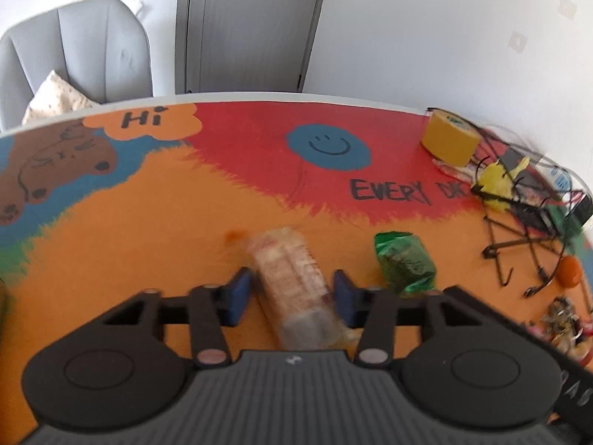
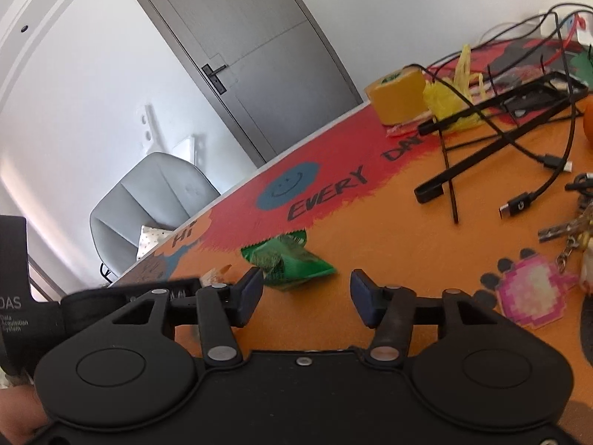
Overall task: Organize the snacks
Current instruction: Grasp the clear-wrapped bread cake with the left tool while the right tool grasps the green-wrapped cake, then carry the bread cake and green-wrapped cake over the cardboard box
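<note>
A clear-wrapped biscuit packet (image 1: 296,289) lies lengthwise on the colourful table mat (image 1: 148,222), and my left gripper (image 1: 292,293) is shut on it, a blue pad against each long side. A green snack packet (image 1: 404,263) rests just to its right on the orange part of the mat. In the right wrist view the same green packet (image 2: 289,259) lies just ahead of the left fingertip of my right gripper (image 2: 307,293), which is open with only bare mat between its pads. One end of the biscuit packet (image 2: 213,276) peeks out behind that fingertip.
A yellow tape roll (image 1: 450,139), a yellow plastic bag (image 1: 496,181) and tangled black cables (image 2: 519,137) crowd the table's far right. Keys and a pink pixel charm (image 2: 533,296) lie near the right gripper. A grey chair (image 1: 81,55) stands beyond the table's far edge.
</note>
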The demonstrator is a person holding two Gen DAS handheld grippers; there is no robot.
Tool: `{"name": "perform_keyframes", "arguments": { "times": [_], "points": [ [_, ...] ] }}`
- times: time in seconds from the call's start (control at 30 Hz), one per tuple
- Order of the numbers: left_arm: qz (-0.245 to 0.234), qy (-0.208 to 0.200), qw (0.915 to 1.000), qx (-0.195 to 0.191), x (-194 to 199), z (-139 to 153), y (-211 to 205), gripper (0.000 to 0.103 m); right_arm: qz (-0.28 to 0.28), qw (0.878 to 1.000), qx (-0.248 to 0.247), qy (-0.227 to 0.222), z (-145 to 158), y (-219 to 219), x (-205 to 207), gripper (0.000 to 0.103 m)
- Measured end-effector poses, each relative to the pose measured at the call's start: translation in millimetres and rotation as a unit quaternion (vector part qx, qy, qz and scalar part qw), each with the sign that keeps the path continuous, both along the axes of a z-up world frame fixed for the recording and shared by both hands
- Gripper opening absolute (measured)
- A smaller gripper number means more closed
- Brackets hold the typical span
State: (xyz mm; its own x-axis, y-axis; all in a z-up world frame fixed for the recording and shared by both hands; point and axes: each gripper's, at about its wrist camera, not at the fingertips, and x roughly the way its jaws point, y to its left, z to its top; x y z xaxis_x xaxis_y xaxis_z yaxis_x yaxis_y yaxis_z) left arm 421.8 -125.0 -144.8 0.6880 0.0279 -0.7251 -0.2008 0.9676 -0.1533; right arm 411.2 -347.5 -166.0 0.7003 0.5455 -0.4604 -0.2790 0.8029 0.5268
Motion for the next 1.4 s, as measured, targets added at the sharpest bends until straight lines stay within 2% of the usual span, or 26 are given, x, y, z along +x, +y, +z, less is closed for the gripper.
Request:
{"name": "perform_keyframes", "arguments": {
  "times": [0.23, 0.37, 0.5, 0.7, 0.77, 0.83, 0.87, 0.93, 1.13, 1.4],
  "points": [
    [-0.002, -0.007, 0.9999, -0.012, -9, 1, 24, 0.033, 0.024, 0.999, -0.024, -0.013, 2, 17, 10, 0.056],
    [0.011, -0.012, 0.9997, -0.019, -14, 6, 39, 0.033, 0.026, 0.998, -0.046, -0.015, 7, 28, 19, 0.065],
    [0.017, -0.02, 0.9995, -0.016, -20, 13, 49, 0.033, 0.034, 0.996, -0.073, -0.026, 14, 42, 26, 0.079],
    [0.027, -0.024, 0.9992, -0.015, -27, 18, 61, 0.033, 0.043, 0.993, -0.111, -0.025, 16, 65, 36, 0.079],
    [0.028, -0.025, 0.9992, -0.014, -30, 19, 63, 0.033, 0.039, 0.991, -0.127, -0.023, 15, 71, 39, 0.074],
    [0.029, -0.026, 0.9991, -0.016, -34, 21, 64, 0.033, 0.041, 0.989, -0.142, -0.004, 11, 75, 42, 0.043],
    [0.028, -0.027, 0.9991, -0.016, -36, 22, 64, 0.033, 0.032, 0.988, -0.151, -0.008, 12, 75, 39, 0.039],
    [0.028, -0.03, 0.999, -0.015, -41, 25, 64, 0.033, 0.037, 0.989, -0.142, 0.003, 13, 73, 36, 0.035],
    [0.024, -0.044, 0.9986, -0.018, -61, 36, 66, 0.033, 0.031, 0.992, -0.126, 0.007, 21, 69, 9, 0.034],
    [0.016, -0.079, 0.9967, -0.011, -101, 60, 68, 0.033, 0.028, 0.995, -0.1, -0.014, 55, 70, -32, 0.034]
  ]
}}
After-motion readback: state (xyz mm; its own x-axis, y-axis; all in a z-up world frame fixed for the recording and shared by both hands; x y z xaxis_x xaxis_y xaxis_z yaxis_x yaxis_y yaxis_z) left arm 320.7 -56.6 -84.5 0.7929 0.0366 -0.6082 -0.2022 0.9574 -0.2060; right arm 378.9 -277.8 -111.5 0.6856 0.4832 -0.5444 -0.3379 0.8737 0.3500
